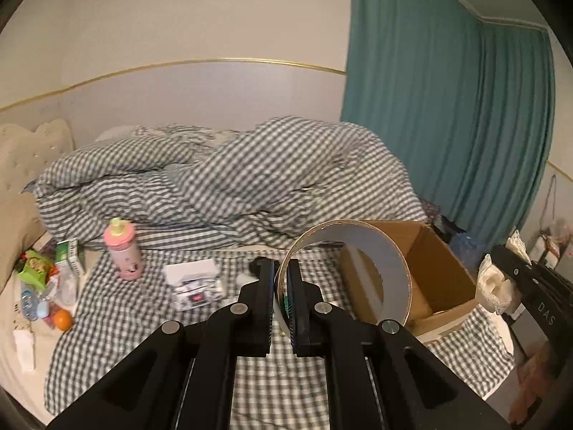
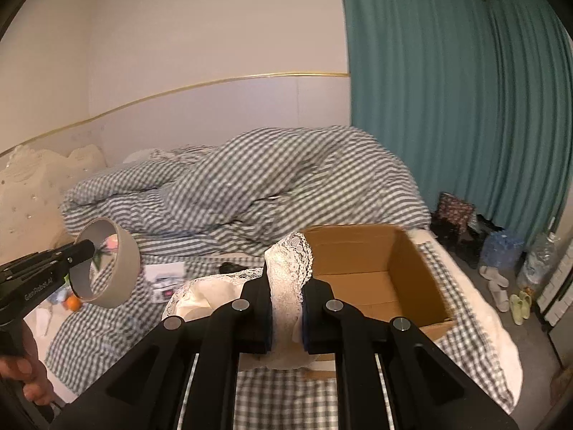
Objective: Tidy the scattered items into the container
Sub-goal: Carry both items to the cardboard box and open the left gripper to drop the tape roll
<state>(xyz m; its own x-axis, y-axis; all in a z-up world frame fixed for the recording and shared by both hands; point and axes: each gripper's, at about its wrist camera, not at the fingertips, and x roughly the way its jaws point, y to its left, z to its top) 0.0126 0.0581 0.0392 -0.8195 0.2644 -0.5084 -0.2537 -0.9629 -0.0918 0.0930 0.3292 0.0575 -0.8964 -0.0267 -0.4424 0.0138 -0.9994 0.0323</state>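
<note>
The left tongs (image 1: 282, 295) are closed on the wall of a wide roll of beige tape with a grey inner side (image 1: 352, 268), one finger inside the ring and one outside. The roll is lifted above the bed with the grey and white checked sheet (image 1: 308, 376), and in the left wrist view it stands in front of the near left corner of the open brown cardboard box (image 1: 440, 268). In the right wrist view the same roll (image 2: 121, 276) is seen in the air, well to the left of the box.

The right tongs (image 2: 286, 317) are clamped on a piece of white lace fabric (image 2: 290, 268). Its upper end stands up between the fingers, and the rest hangs down below them, just before the near left edge of the box (image 2: 422, 268). The box is upright, with its flaps open, and sits toward the right edge of the bed; the part of its bottom that is visible shows only bare cardboard.

Other things lie on the bed at its left side: a pink bottle with a yellow cap (image 1: 123, 251) standing upright, a white flat packet with print (image 1: 195, 285) near the middle, a green snack bag (image 1: 35, 268), a small green and white carton (image 1: 70, 254), and an orange fruit (image 1: 63, 319) close to the left edge. A crumpled checked duvet (image 1: 229, 182) fills the far part of the bed, and a teal curtain (image 1: 447, 107) hangs behind the box.
</note>
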